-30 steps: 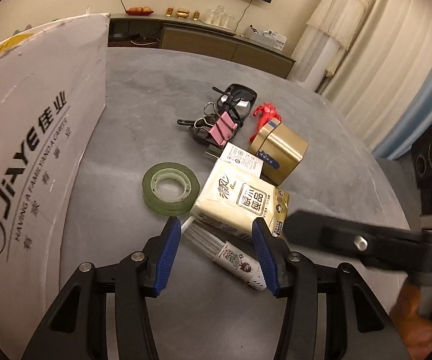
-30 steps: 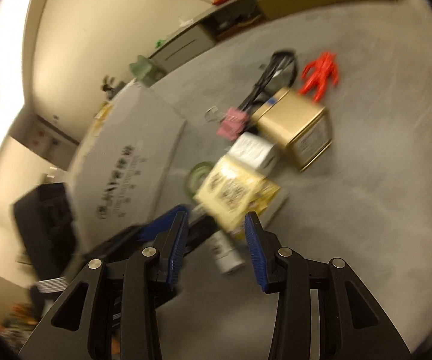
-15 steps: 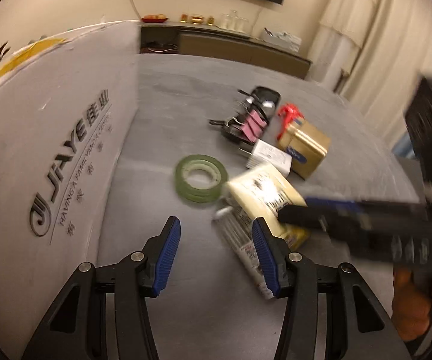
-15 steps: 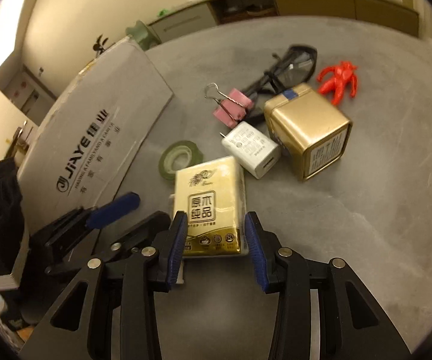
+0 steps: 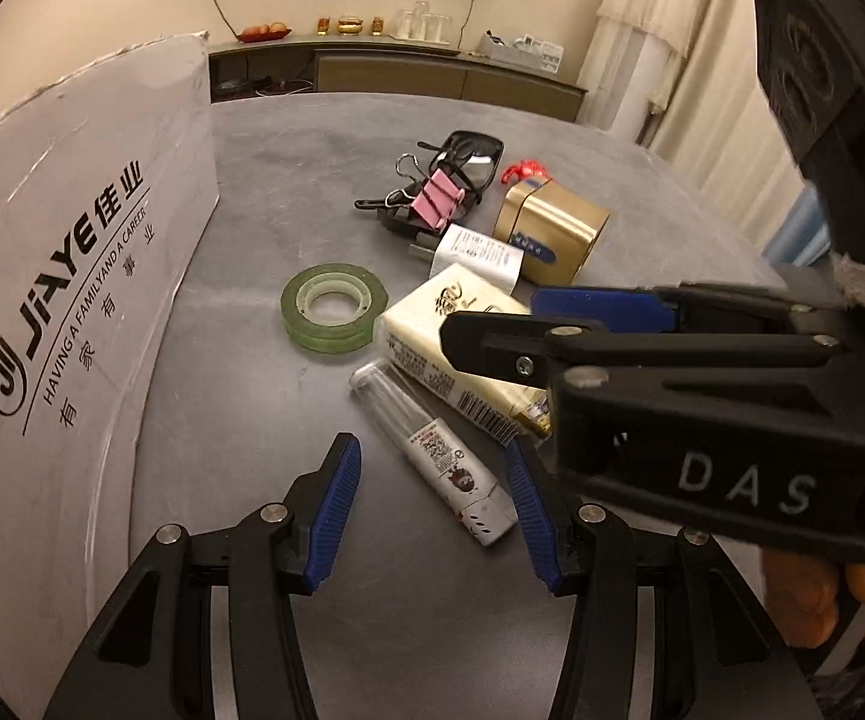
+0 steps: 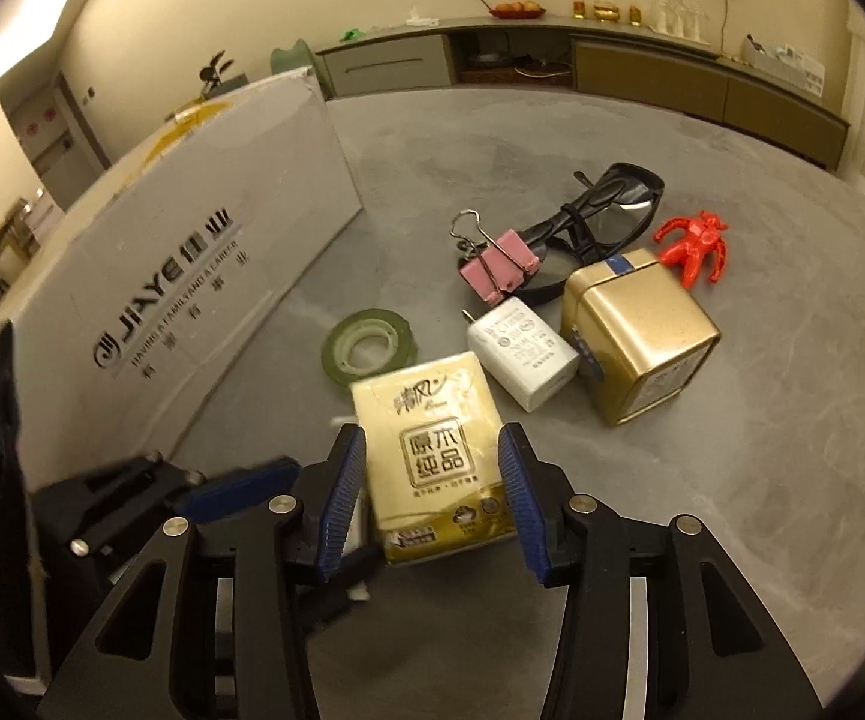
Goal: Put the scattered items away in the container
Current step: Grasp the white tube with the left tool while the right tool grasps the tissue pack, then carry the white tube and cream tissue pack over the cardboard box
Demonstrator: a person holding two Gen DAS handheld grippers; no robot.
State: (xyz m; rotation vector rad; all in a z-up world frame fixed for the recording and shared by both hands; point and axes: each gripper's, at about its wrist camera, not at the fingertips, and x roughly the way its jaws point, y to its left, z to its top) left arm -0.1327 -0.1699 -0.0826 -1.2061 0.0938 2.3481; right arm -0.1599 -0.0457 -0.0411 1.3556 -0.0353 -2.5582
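Fingers [image 6: 351,498] of right gripper [image 6: 432,501] spread, straddling tissue pack [image 6: 432,444] on table [image 6: 732,510], unclenched. Left gripper [image 5: 432,510] likewise released. Pick-up step; next: clench, carry to box [image 6: 192,276] at ten o'clock.

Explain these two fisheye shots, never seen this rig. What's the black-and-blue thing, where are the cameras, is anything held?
No robot arm here: a person holds a two-finger gripper in each hand, and each carries a camera looking along its fingers.

The left wrist view shows the left gripper open above a small tube, holding nothing. The black bar crossing from the right is the other gripper.

In the right wrist view, the right gripper is open, its fingers on either side of the tissue pack but not shut on it.

Also on the grey table: a green tape roll, white charger, gold tin, pink binder clip, dark glasses, and red figure. The white box is probably the container.
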